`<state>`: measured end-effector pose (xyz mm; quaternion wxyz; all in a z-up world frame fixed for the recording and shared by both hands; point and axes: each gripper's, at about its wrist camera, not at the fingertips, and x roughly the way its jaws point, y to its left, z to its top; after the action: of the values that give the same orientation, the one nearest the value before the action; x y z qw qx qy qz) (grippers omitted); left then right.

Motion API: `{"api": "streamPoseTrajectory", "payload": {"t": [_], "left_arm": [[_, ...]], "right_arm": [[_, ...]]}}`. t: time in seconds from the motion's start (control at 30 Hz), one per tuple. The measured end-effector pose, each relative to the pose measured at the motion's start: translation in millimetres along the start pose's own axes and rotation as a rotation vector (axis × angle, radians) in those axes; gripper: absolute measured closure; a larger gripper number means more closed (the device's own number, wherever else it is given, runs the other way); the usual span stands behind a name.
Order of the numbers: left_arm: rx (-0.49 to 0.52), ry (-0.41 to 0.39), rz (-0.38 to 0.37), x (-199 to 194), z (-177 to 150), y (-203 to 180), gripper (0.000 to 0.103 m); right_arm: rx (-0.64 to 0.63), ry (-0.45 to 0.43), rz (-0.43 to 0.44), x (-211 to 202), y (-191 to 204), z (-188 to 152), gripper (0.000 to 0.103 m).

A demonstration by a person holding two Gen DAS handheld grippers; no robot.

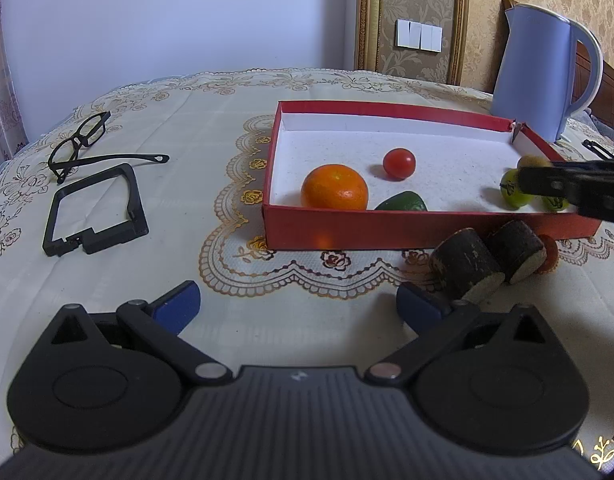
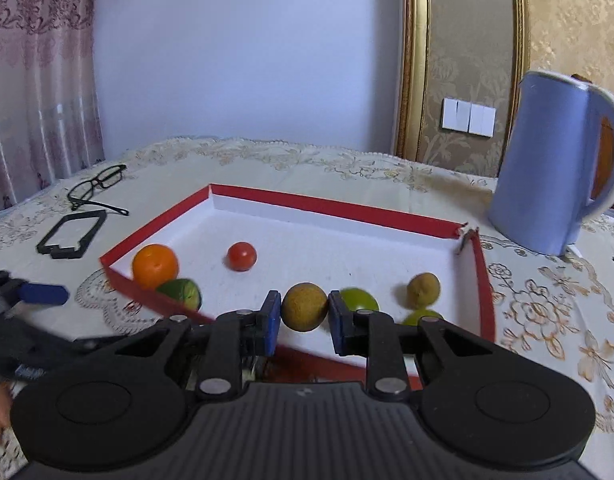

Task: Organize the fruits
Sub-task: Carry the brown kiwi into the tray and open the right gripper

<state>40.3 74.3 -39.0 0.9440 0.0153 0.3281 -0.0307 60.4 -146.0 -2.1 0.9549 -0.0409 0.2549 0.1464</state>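
A red box (image 1: pixel 387 233) (image 2: pixel 331 205) with a white floor holds an orange (image 1: pixel 334 187) (image 2: pixel 155 265), a small tomato (image 1: pixel 399 163) (image 2: pixel 242 256), a green fruit (image 1: pixel 403 202) (image 2: pixel 180 293), green round fruits (image 1: pixel 514 189) (image 2: pixel 359 299) and a brown round fruit (image 2: pixel 423 289). My right gripper (image 2: pixel 304 316) is shut on another brown round fruit (image 2: pixel 304 306) just above the box's near edge. My left gripper (image 1: pixel 297 307) is open and empty over the tablecloth, in front of the box. Two dark cut stalk pieces (image 1: pixel 465 264) lie outside the box by its near right corner.
A blue kettle (image 1: pixel 545 68) (image 2: pixel 555 160) stands behind the box on the right. Black glasses (image 1: pixel 81 142) (image 2: pixel 97 186) and a black plastic frame (image 1: pixel 93 210) (image 2: pixel 73 234) lie left of the box on the lace tablecloth.
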Motion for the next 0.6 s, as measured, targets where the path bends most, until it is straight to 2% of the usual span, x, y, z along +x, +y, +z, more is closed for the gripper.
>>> {"api": "streamPoseTrajectory", "payload": {"t": [0.33, 0.6], "left_arm": [[0.000, 0.000, 0.000, 0, 0, 0, 0.000], [0.000, 0.000, 0.001, 0, 0, 0, 0.000]], "right_arm": [[-0.028, 0.065, 0.012, 42, 12, 6, 0.078], [-0.011, 0.106, 0.011, 57, 11, 5, 0.078]]}}
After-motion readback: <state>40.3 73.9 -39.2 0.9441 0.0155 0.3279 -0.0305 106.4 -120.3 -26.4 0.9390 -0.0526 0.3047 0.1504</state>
